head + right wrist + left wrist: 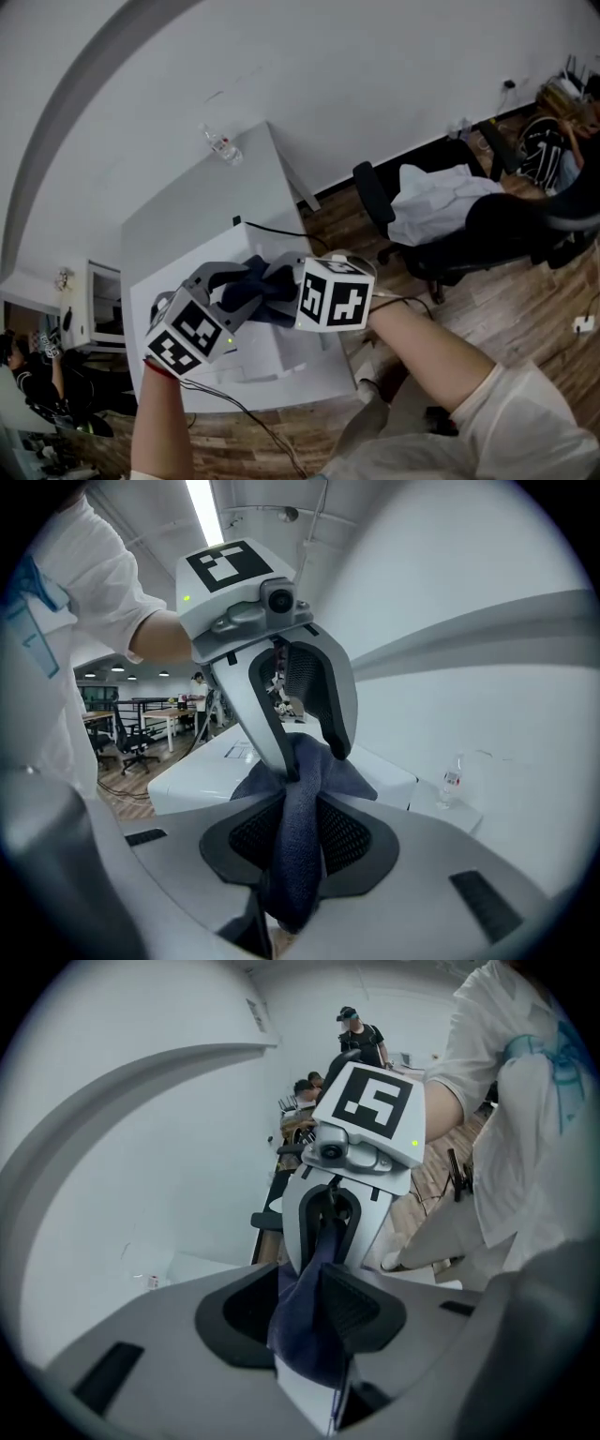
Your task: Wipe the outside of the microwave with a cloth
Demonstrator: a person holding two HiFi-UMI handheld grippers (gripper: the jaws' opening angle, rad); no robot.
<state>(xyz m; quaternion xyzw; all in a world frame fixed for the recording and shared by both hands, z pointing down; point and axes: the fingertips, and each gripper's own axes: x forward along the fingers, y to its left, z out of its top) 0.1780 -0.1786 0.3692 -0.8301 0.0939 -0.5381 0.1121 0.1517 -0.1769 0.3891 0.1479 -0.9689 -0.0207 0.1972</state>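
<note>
Cloth [261, 289]: dark blue, held above the microwave [281, 364]. Left gripper [311, 1327] and right gripper [292, 847] are each clamped on it. Risk: opposing pulls may tug it loose from one gripper.

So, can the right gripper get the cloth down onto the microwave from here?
Probably yes: shut on the cloth, the right gripper hangs above the microwave with nothing between. The left gripper clamps the same cloth, so both must move together.
</note>
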